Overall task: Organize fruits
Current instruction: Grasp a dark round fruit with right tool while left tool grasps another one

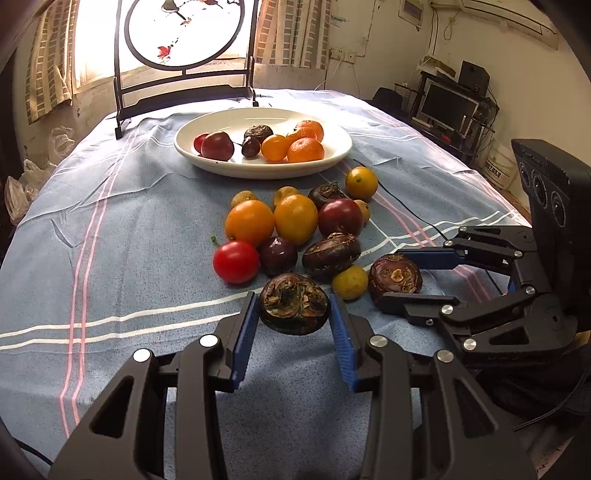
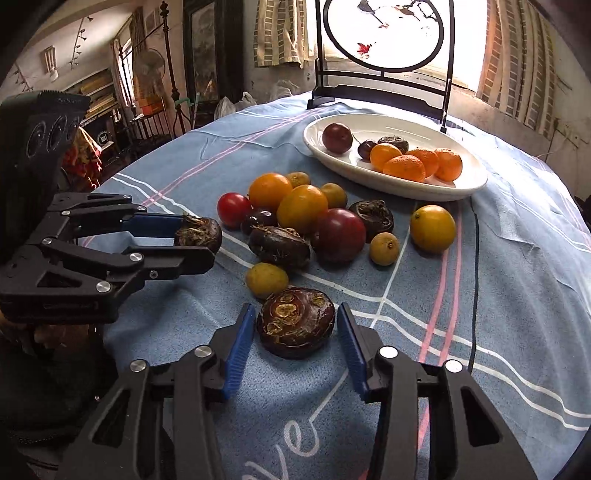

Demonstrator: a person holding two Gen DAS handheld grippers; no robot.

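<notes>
While both grippers lean down over the blue striped tablecloth, each has a dark brown water chestnut between its blue pads. The left gripper pinches a rough, shrivelled water chestnut, and from the right wrist view that chestnut sits at the fingertips clear of the cloth. The right gripper has its pads hard against the sides of a flatter chestnut with yellowish scars on top, which seems to rest on the cloth; I cannot tell how firmly it is squeezed. Just beyond the grippers lies the loose heap of fruit: a red tomato, two big orange-yellow tomatoes touching one another, a dark red tomato, a small purple one, two more water chestnuts, and several small yellow kumquat-like fruits. One yellow round fruit sits a little apart, nearer the white oval plate. The plate stands farther back and already holds dark red tomatoes, a chestnut and a cluster of orange fruits. Behind it rises a black-framed round screen against the bright window.
</notes>
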